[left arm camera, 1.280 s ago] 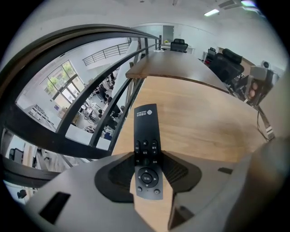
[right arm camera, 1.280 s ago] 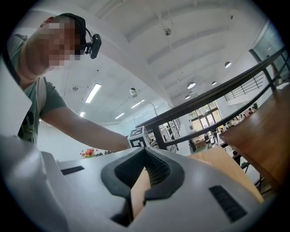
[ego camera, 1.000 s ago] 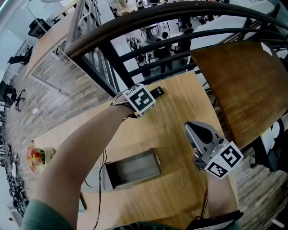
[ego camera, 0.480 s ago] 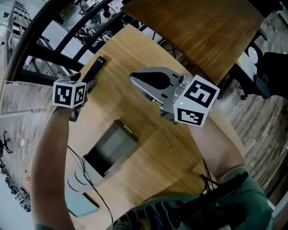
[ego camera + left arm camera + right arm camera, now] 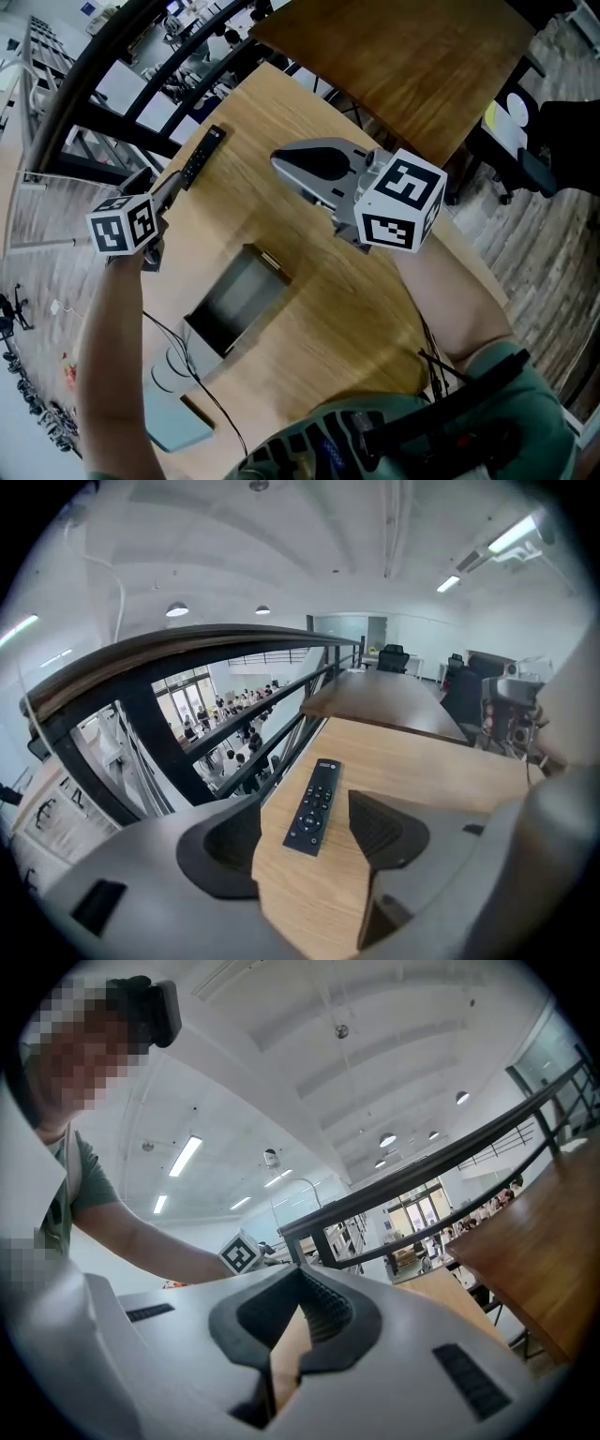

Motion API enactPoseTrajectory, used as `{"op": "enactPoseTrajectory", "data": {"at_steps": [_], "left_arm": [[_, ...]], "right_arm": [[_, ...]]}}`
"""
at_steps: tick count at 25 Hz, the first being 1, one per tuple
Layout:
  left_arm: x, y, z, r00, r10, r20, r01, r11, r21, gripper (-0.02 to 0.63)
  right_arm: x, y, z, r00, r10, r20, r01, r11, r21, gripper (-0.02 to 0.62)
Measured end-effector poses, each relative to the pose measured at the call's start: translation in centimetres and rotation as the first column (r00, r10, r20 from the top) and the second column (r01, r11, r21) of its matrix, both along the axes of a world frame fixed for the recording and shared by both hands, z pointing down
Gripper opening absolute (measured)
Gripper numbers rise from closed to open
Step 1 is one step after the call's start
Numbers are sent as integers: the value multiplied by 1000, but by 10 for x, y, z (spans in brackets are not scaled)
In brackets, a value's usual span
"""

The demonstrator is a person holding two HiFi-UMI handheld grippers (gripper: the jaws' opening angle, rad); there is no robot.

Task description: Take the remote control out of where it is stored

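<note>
My left gripper [image 5: 302,804] hangs above the wooden surface [image 5: 356,309] with its jaws released. They have just been opening and now stand wide, gripping nothing. The remote [image 5: 316,797] lies flat on the surface, buttons up. I see it through the gap between the jaws, apart from both pads. It is out of the grey open box [image 5: 234,298] and well apart from it, near the surface's far edge and lying lengthwise along that edge. Just past the edge runs a dark railing [image 5: 178,653], so there is little room on that side. Toward the middle the wood lies open. A darker table [image 5: 403,47] stands just beyond the surface's other far side.

My right gripper [image 5: 279,167] hovers level over the middle of the surface, jaws clenched, tips meeting.

Only the head view shows the box, with a thin cable [image 5: 178,370] trailing near it. Only the left gripper view shows the remote's buttons and the people [image 5: 230,714] on a floor below the railing. The right gripper view shows my left arm [image 5: 141,1241] reaching across, with the left gripper at its end.
</note>
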State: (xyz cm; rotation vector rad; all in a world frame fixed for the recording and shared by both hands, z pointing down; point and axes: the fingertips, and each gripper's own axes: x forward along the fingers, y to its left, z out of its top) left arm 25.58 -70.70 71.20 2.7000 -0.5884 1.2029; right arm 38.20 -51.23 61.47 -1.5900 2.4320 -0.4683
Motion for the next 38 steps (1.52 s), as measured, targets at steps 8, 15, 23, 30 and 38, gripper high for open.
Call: {"op": "enactPoseTrajectory", "data": {"at_steps": [8,15,23,30,38], "left_arm": [[-54,13,-57,976,-78,-205,71,997,-39,83],[-126,45,-133,894,-147,-423,132,989,-64,5],[-260,104,-216,789,-271,-552,267,960,-90,5],[-394,154,-272,695,-367,-618,411,908,-77,5],[-521,226,-306,613,-440,-656,528,846,-74,4]], "right_arm": [[-14,0,-17,999,-8,-33,7,999,-41,-1],[-52,4,-44,998,-45,-38,42,997,-69,-1],[-128,15,-83,991,-128,-40,123,988,-98,-1],[-217,21,-124,973,-214,-86,207,975,-80,0],[-282,35,-159,965,-248,-86,243,968,-64,-1]]}}
